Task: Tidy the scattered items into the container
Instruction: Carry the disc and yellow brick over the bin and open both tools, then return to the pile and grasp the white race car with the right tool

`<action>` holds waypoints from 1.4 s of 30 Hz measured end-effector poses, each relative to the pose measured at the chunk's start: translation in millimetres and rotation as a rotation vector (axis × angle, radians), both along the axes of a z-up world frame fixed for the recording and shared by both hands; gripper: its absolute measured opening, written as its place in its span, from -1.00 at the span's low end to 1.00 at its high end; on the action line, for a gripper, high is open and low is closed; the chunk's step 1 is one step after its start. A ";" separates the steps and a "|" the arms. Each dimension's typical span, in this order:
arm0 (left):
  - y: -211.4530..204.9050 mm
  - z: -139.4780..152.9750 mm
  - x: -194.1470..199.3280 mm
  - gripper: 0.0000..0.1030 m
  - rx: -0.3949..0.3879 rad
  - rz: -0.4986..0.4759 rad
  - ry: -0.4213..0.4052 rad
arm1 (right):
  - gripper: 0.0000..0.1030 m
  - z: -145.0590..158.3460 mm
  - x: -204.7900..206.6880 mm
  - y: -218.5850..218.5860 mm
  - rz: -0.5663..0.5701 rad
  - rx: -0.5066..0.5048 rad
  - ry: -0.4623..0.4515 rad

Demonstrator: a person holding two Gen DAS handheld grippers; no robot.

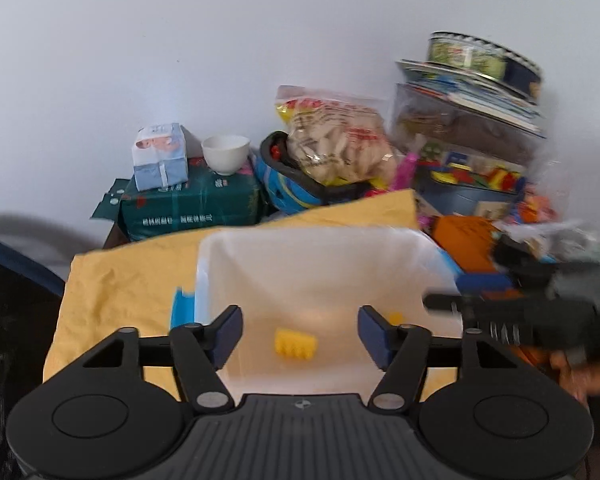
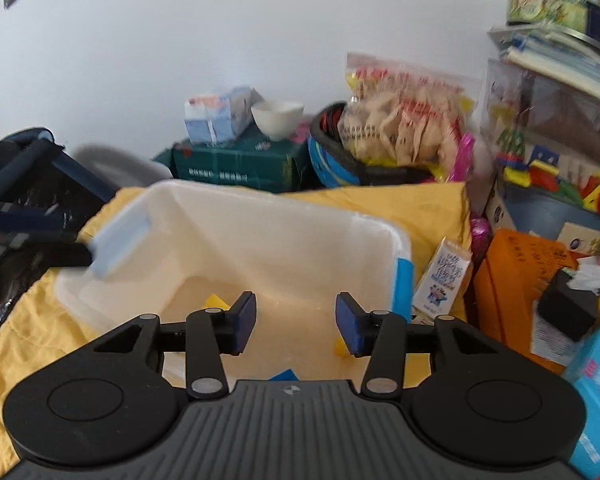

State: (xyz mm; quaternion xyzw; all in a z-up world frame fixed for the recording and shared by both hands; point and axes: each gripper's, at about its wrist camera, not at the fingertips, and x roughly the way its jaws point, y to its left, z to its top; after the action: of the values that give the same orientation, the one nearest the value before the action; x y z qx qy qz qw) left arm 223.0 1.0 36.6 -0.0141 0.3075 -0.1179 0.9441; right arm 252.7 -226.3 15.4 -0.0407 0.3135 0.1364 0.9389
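A translucent white plastic container with blue handle clips stands on a yellow cloth. My left gripper hangs over its near side, open, with nothing between the blue pads. Below it, on the container floor, lie a yellow toy brick and a smaller yellow piece. My right gripper is also open and empty over the same container. Yellow pieces and a blue piece show on the floor beneath it. The right gripper also appears as a blurred black shape in the left wrist view.
Clutter lines the wall behind: a green box carrying a small carton and a white bowl, a snack bag, stacked toy bins and books. An orange box and a milk carton stand right of the container.
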 end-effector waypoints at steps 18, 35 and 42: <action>-19.9 -116.9 -156.8 0.29 0.027 -0.252 0.341 | -0.25 -75.0 -175.4 -34.4 0.145 -0.105 0.301; -45.8 -149.9 -164.6 0.20 -0.073 -0.293 0.541 | -0.46 -103.0 -217.9 -24.2 0.161 -0.259 0.329; -47.0 -158.0 -146.8 -0.58 -0.104 -0.204 0.539 | -0.44 -94.2 -236.6 -36.7 0.132 -0.205 0.334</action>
State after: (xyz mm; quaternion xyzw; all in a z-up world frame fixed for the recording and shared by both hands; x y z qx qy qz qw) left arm 76.2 -46.0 -121.4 -0.0624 0.5408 -0.2199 0.8095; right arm 16.1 -263.0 -78.8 -0.1331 0.4736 0.1699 0.8539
